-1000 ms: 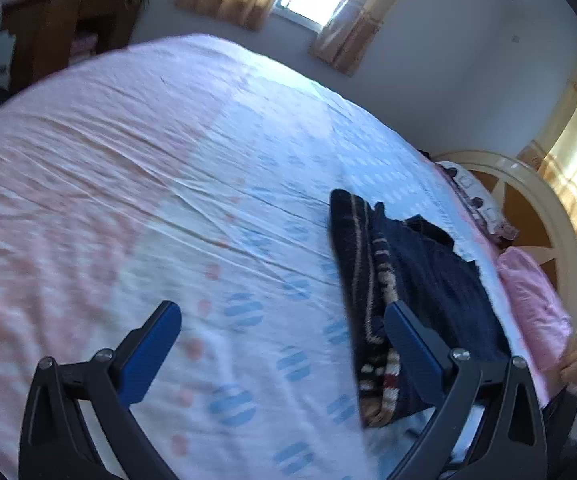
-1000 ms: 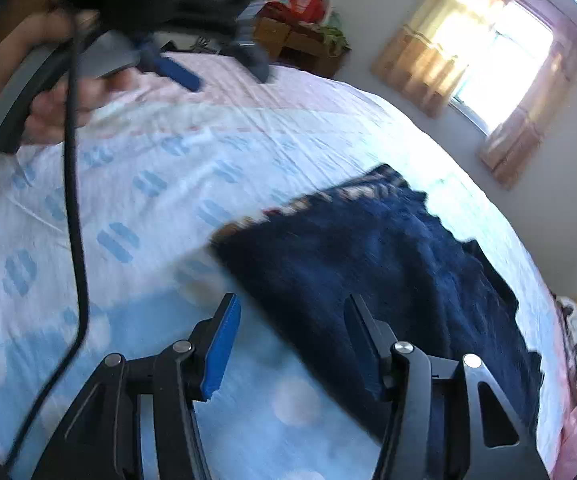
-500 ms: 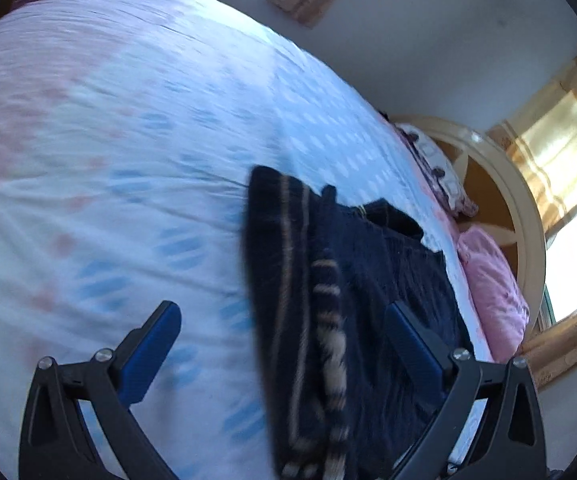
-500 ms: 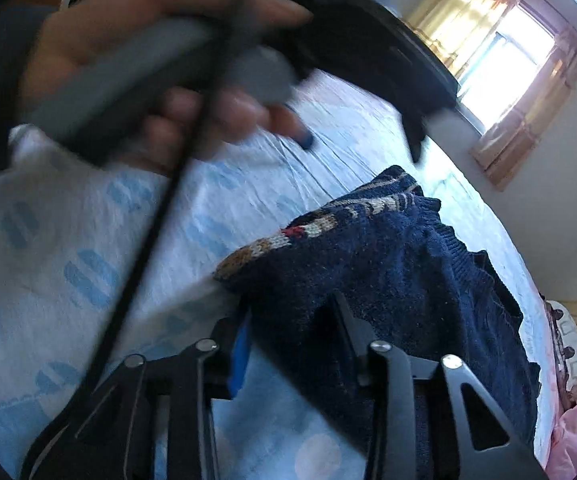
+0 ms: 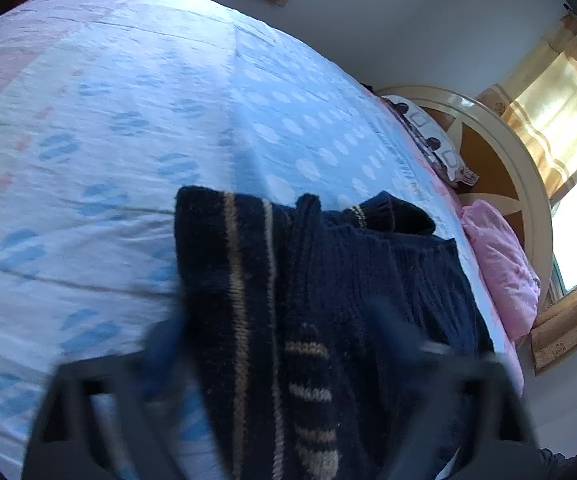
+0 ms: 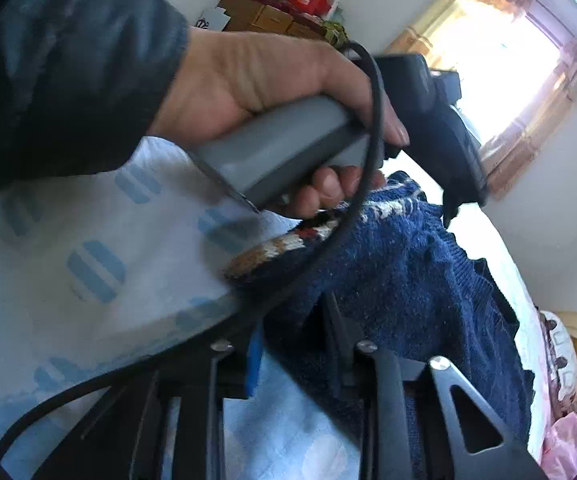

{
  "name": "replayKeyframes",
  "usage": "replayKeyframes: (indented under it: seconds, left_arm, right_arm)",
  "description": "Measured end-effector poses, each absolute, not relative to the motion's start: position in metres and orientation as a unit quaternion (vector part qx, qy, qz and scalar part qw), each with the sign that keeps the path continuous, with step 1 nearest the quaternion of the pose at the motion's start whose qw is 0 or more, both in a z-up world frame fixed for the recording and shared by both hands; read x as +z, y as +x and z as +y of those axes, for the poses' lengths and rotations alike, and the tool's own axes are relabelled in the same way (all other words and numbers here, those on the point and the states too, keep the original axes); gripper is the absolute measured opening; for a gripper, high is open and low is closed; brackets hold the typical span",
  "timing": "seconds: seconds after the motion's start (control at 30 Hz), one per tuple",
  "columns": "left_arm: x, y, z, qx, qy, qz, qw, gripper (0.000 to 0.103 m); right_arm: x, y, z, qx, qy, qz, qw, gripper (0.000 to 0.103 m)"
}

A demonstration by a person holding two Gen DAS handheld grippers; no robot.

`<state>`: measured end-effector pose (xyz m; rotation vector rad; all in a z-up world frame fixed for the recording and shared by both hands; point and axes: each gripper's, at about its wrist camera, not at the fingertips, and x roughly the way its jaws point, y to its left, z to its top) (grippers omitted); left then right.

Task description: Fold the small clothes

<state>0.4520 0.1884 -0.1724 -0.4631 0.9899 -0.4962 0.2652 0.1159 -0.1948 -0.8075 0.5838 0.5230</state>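
Now both tools are on the navy knit sweater [image 5: 328, 300], which lies on the bed sheet [image 5: 108, 128].

Closest in, the right hand-held gripper [image 6: 296, 344] is clenched on the sweater's near edge; the left hand-held gripper [image 5: 288, 352] straddles the striped hem, too blurred to tell if it has bitten. The risk, I'd say: that thick knit could slip from a shallow pinch, or the cable [image 6: 368, 128] could snag the fold. Only the right view shows the person's left hand [image 6: 268, 92] on the grey handle; only the left view shows the bunched sleeve [image 5: 384, 212], then the pink pillow [image 5: 500, 256] and headboard [image 5: 524, 152] beyond.
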Motion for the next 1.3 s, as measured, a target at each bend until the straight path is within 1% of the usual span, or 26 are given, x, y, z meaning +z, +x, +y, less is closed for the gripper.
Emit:
replayKeyframes:
  seconds: [0.03,0.07,0.17,0.43,0.7,1.03,1.3]
  left_arm:
    - [-0.175,0.453,0.188,-0.235,-0.222,0.47,0.821,0.032]
    - [-0.176,0.453,0.188,-0.24,-0.225,0.471,0.819,0.025]
    - [-0.168,0.449,0.185,-0.229,-0.218,0.462,0.829,0.024]
    - [-0.131,0.442,0.176,-0.231,-0.233,0.438,0.837,0.022]
    - [-0.107,0.443,0.15,-0.235,-0.26,0.412,0.841,0.021]
    - [-0.077,0.454,0.09,-0.247,-0.26,0.389,0.848,0.02]
    - [-0.062,0.467,0.027,-0.277,-0.238,0.385,0.847,0.02]
  right_arm:
    - [-0.193,0.264,0.115,0.248,-0.383,0.275,0.847,0.017]
    - [-0.191,0.264,0.113,0.249,-0.378,0.276,0.848,0.016]
    - [-0.179,0.267,0.104,0.259,-0.349,0.282,0.855,0.013]
    - [-0.15,0.26,0.068,0.249,-0.315,0.258,0.879,0.012]
    - [-0.118,0.265,0.005,0.21,-0.241,0.243,0.916,0.011]
    - [-0.083,0.27,-0.072,0.159,-0.151,0.228,0.949,0.011]
    - [-0.079,0.27,-0.126,0.126,-0.102,0.231,0.959,0.011]
